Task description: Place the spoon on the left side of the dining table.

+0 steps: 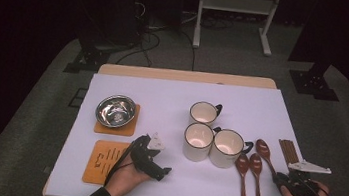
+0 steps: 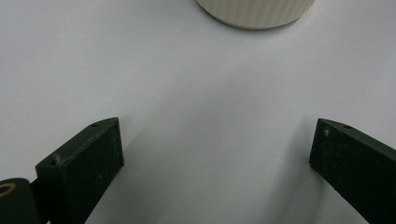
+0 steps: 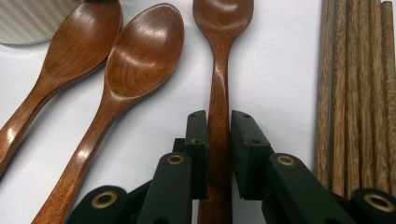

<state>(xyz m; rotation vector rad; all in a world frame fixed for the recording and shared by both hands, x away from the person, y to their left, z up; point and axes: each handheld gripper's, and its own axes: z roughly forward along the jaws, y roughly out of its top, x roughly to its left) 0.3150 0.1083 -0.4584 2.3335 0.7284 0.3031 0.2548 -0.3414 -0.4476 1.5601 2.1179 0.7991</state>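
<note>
spoon (image 3: pixel 219 93) on the right, beside the chopsticks (image 3: pixel 355 93), lies on the table with the right gripper (image 3: pixel 219 126) pinched onto its handle. lifting comes next. left gripper (image 2: pixel 215 154) is wide open, holding nothing.

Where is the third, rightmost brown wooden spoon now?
High view, right side: the rightmost brown wooden spoon lies between two other spoons and wooden chopsticks, its handle in the right gripper.

3 spoons (image 1: pixel 253 174) lie between 3 cups (image 1: pixel 208 135) and chopsticks (image 1: pixel 289 151).
</note>
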